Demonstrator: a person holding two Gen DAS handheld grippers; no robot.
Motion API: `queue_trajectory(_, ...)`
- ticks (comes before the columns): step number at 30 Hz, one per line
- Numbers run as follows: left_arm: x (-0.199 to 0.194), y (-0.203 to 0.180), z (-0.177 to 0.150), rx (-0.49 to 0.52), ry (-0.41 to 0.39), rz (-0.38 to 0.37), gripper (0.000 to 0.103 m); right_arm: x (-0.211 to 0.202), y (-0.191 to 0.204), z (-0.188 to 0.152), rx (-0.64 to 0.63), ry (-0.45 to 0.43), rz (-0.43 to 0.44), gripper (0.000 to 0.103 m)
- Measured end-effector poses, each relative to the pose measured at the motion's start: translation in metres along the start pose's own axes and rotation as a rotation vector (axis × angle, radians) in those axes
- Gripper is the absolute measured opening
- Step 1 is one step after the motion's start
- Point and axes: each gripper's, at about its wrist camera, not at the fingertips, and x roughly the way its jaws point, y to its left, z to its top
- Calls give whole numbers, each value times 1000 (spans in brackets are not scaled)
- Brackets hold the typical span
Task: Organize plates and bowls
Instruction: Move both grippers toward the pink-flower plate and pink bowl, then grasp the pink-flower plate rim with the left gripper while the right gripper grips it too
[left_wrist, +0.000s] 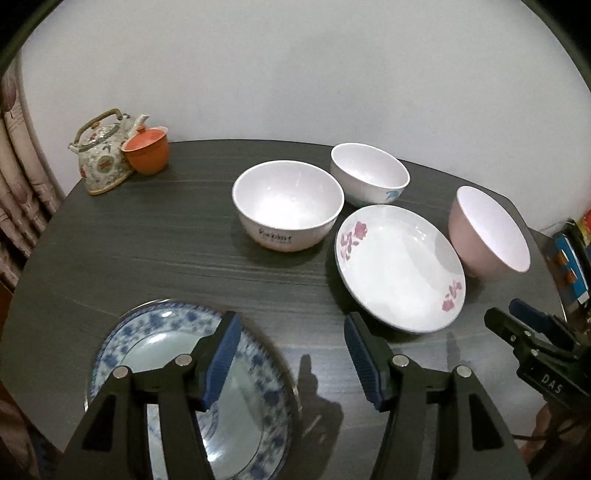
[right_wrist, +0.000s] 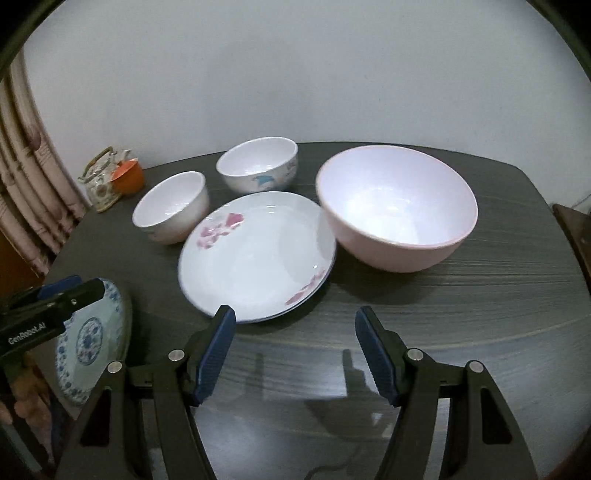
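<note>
On the dark table (left_wrist: 147, 240) stand three bowls: a white one with lettering (left_wrist: 287, 210), a white one with a blue mark (left_wrist: 369, 173) and a pink one (left_wrist: 487, 232). A white plate with pink flowers (left_wrist: 399, 273) lies between them. A blue-patterned plate (left_wrist: 177, 354) lies at the near left. My left gripper (left_wrist: 293, 326) hovers open over that plate's right edge, empty. In the right wrist view my right gripper (right_wrist: 295, 321) stands open and empty just in front of the flowered plate (right_wrist: 255, 258), with the pink bowl (right_wrist: 397, 206) beyond it to the right.
A patterned teapot (left_wrist: 101, 157) and an orange lidded cup (left_wrist: 146, 151) stand at the table's far left corner by a curtain (left_wrist: 18, 184). A white wall rises behind the table. Colourful items (left_wrist: 572, 254) lie past the right edge. Bare tabletop lies at the near right (right_wrist: 480, 314).
</note>
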Motion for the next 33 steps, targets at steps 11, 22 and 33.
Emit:
queue_trajectory(11,59,-16,29,-38,101,-66,60,57,-25,19,34,90,19,46)
queue_trajectory(22,102,-24,44,-68,168,-126,60,89,-27,26,29,114,27,40)
queue_trajectory(33,123,-24,42,-79,214,-175,34,101,-34,32,55,116,68,23)
